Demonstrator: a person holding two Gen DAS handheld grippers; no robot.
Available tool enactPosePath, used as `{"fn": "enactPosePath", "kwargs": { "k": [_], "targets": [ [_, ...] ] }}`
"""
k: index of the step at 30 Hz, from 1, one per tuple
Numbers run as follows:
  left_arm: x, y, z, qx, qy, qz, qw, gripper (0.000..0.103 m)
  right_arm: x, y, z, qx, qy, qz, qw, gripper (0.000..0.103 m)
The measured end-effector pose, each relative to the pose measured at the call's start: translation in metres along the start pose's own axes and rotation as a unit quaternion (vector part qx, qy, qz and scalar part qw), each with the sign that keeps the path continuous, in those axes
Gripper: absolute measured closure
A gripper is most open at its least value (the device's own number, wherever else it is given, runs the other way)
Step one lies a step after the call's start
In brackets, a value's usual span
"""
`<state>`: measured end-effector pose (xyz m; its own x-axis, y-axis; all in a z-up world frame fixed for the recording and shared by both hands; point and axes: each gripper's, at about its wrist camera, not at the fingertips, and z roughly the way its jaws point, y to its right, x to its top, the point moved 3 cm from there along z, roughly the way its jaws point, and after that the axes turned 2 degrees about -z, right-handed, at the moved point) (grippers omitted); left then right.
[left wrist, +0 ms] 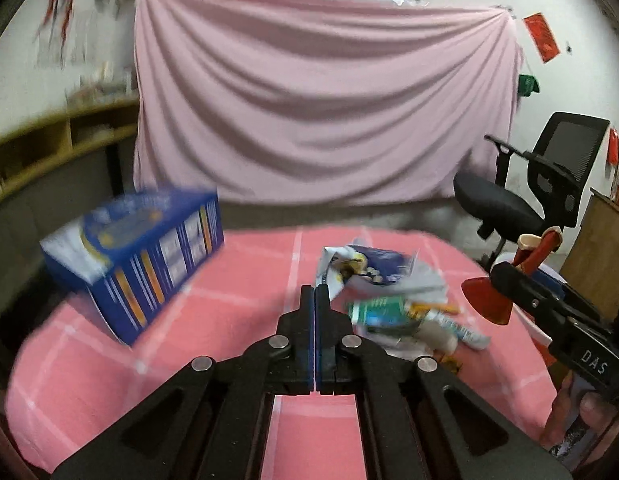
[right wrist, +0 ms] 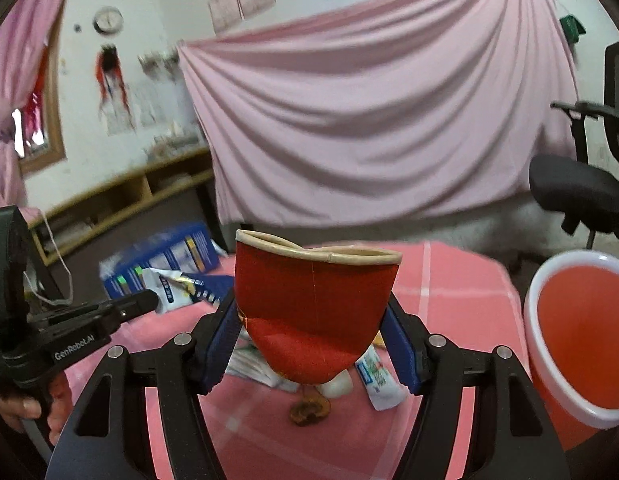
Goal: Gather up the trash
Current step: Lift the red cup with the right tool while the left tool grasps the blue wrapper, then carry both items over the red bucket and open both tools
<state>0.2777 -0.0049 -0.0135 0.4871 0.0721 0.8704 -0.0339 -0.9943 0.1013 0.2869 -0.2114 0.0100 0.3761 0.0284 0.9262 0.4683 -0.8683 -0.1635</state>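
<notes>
Left gripper (left wrist: 314, 292) fingers pressed together (nothing between), right gripper (right wrist: 315, 320) fingers spread, clamping sideways

Pink sheet (left wrist: 321, 92) on wall, office chair (left wrist: 549, 184)

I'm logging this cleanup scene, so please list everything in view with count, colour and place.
paper cup: one, red, squeezed between the right fingers
bin: one, red with white rim, right of table
trash pile: one, mixed wrappers, on table
box: one, blue, table's left edge
table: one, pink checked cloth
sheet: one, pink, back wall
chair: one, black, right
left gripper: shut, empty
right gripper: holding cup
</notes>
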Motion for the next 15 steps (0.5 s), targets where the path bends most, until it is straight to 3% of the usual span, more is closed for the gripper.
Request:
{"fn": "enactPosePath", "kwargs": {
  "k": [6,11,15],
  "targets": [
    [0.021,0.036,-0.025,0.001,0.064,0.032,0.9974,0.103,0.015,0.018,-0.034,-0.014,0.088,-0.003,0.996,0.038],
    [0.032,0.086,-0.023,-0.038,0.097,0.043,0.9937,0.103,0.024,0.055,-0.064,-0.077,0.143,-0.009,0.987,0.038],
    [0.039,0.131,-0.006,-0.081,0.098,0.054,0.9904,0.103,0.024,0.098,-0.082,-0.135,0.155,0.002,0.979,0.038]
  ]
}}
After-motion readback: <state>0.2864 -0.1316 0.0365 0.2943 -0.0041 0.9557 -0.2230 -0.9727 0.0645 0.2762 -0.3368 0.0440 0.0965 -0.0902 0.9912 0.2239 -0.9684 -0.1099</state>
